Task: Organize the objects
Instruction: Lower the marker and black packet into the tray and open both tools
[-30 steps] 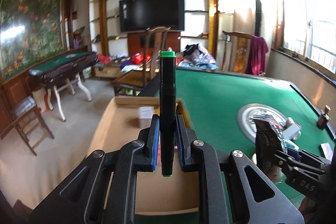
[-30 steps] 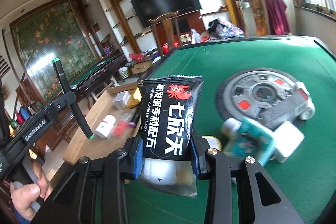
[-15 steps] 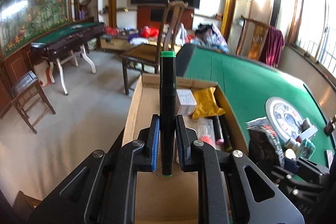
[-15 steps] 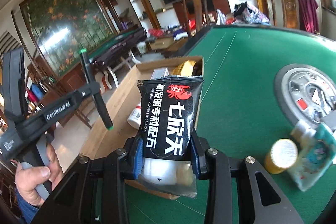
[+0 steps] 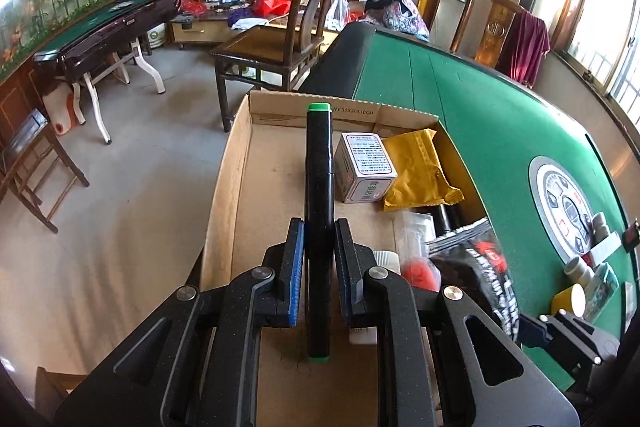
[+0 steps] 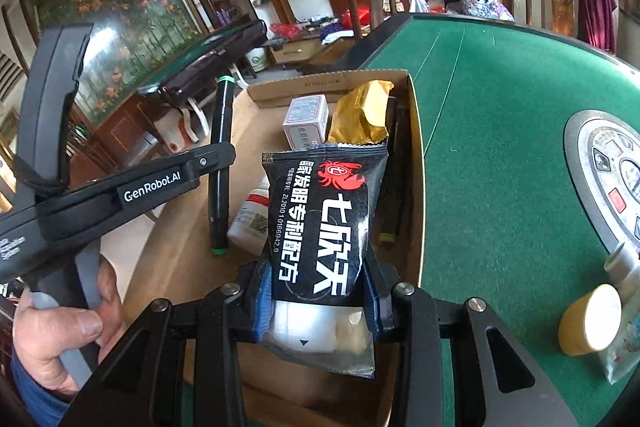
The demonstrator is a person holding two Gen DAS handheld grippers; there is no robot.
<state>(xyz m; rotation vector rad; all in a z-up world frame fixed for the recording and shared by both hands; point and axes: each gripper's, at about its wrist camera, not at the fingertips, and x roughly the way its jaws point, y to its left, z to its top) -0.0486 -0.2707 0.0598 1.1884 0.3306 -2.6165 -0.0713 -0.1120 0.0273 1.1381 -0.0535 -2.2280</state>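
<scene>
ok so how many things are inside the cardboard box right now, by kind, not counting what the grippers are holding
small white printed carton: 1
crumpled yellow foil packet: 1
white plastic bottle with a printed label: 1
dark markers lying along the right wall: 2, though they overlap and are hard to separate
clear plastic wrapper: 1
total: 6 visible in the brown cardboard box

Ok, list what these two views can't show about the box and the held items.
- Left wrist view: the white bottle in the cardboard box is mostly hidden behind the left tool holding the black marker.
- Right wrist view: dark pens along the box wall are partly covered by the black packet in the right tool.
- Both views: the box's near end is hidden by the tools.
</scene>
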